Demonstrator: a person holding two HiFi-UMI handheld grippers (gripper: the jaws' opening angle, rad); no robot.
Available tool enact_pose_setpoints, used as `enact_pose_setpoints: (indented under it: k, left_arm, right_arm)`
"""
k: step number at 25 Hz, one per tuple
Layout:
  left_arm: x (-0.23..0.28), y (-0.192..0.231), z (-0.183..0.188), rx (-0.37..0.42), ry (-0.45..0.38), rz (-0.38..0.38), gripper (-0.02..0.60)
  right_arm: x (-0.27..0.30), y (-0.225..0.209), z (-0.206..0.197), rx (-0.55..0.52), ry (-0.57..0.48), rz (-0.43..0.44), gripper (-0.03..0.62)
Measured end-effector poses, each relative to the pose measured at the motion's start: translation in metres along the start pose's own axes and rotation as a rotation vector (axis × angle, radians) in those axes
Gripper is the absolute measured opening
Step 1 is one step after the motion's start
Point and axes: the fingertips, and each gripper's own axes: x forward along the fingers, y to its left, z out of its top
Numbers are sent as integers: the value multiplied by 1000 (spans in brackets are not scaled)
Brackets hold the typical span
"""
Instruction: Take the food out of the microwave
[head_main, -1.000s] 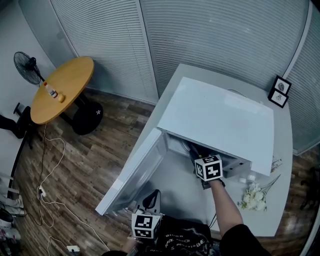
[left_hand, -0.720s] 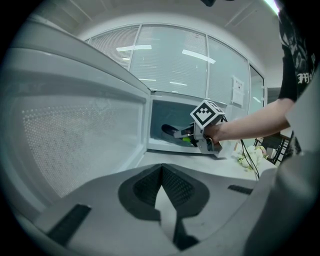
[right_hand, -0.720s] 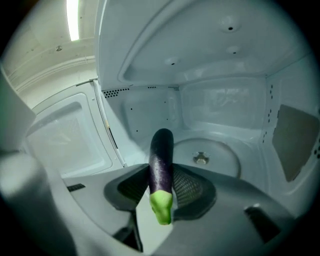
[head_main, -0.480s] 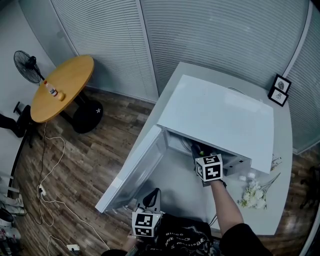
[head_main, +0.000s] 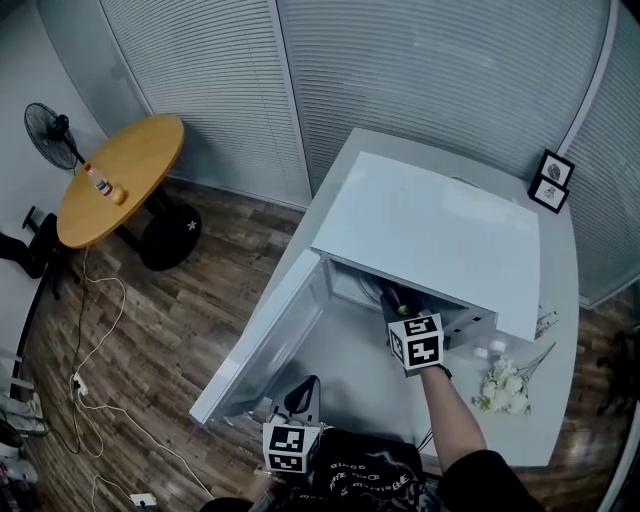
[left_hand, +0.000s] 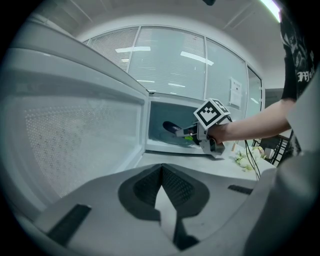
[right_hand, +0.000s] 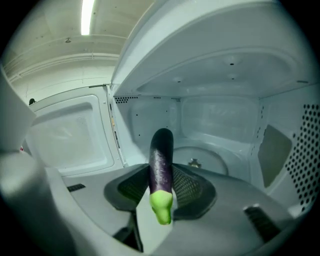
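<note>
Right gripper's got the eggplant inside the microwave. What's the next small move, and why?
Probably draw the right gripper straight back out through the doorway, grip unchanged. Its jaws are clamped on the eggplant, which looks clear of the turntable but is inside the microwave cavity. The door stands wide open, so nothing seems to block the way out.

— Right gripper status?
— Forearm extended, tips inside the microwave mouth, jaws clamped on the eggplant.
— Left gripper?
— Parked low in front of the microwave, jaws together, empty.
</note>
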Motion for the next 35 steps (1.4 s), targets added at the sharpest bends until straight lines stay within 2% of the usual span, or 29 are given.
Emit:
enact_pose_setpoints:
  k: [14, 29, 35]
  left_arm:
    - [0, -9, 7, 15, -34, -51, 8]
    - [6, -20, 11, 31, -60, -106, 8]
    - [9, -28, 14, 38, -72, -139, 8]
  right_arm:
    - [-26, 13, -6, -30, -15, -25, 140]
    - [-59, 23, -21, 9, -34, -78, 140]
    - [-73, 27, -26, -14, -33, -96, 140]
